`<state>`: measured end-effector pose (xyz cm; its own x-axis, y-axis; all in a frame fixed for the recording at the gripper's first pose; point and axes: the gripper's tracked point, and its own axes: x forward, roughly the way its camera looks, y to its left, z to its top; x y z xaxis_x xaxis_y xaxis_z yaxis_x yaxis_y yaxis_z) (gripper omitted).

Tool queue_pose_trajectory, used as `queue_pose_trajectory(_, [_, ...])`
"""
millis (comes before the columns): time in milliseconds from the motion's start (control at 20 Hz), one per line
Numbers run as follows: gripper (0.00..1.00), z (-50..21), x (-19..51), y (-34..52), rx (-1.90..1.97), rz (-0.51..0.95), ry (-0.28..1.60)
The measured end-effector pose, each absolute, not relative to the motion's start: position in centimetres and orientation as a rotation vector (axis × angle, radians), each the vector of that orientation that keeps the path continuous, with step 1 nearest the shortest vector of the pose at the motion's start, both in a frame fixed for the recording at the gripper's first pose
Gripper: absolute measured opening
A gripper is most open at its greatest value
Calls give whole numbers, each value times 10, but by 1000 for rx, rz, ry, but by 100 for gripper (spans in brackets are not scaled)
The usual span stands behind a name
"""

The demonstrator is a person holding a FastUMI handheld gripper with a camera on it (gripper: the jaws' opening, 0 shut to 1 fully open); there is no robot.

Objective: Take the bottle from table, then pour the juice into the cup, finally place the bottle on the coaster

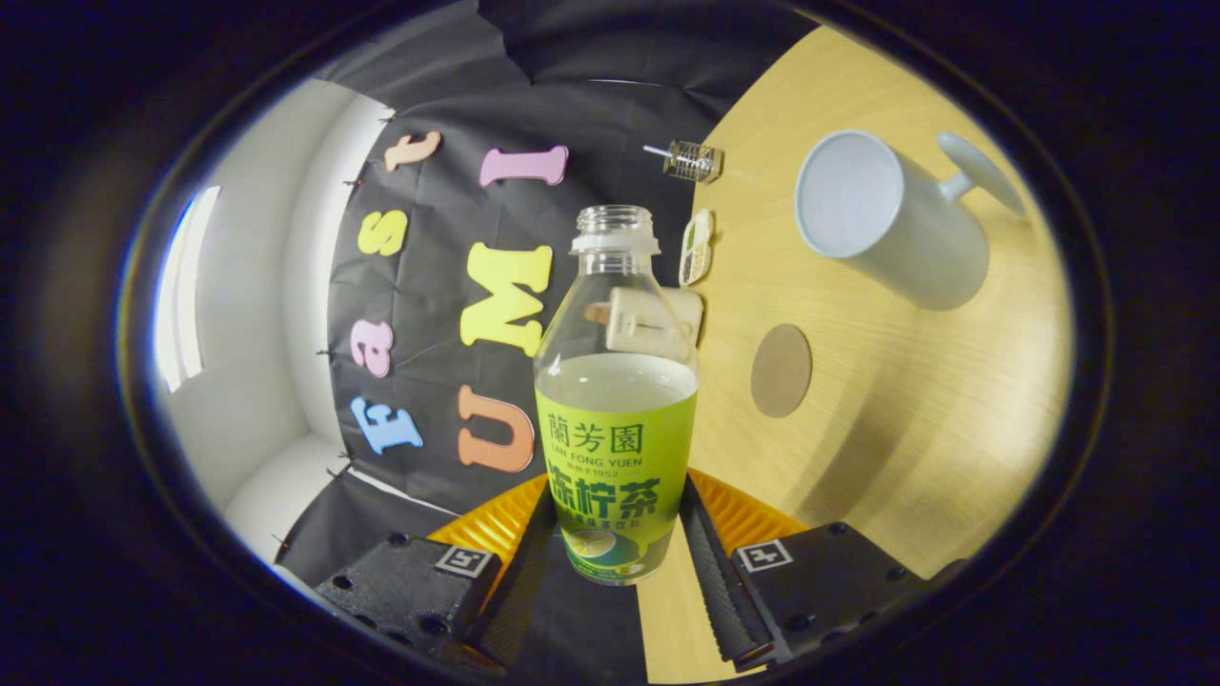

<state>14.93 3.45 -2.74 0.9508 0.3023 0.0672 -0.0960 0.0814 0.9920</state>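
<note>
A clear bottle (615,429) with a green label stands between my fingers, and my gripper (618,534) is shut on its lower part. Its neck has no cap, and pale juice fills it to about the top of the label. The view is rolled, so the wooden table (905,410) runs along the right side of the bottle. A white cup (886,219) with a handle stands on the table beyond the fingers to the right, its mouth open and apart from the bottle. A round brown coaster (782,370) lies bare between the cup and the bottle.
At the table's far edge by the black cloth wall are a small wire-and-glass object (691,160), a small oval dish (696,248) and a cream block (653,319) seen through the bottle. Bare wood lies around the coaster.
</note>
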Motion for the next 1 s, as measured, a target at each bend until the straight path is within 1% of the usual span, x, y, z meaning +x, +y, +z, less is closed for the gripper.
queue_pose_trajectory(350, [78, -19, 150, 30, 1637, 315, 155])
queue_pose_trajectory(500, [78, -10, 153, 24, 1703, 324, 118])
queue_pose_trajectory(1000, [78, 3, 154, 20, 1815, 339, 79])
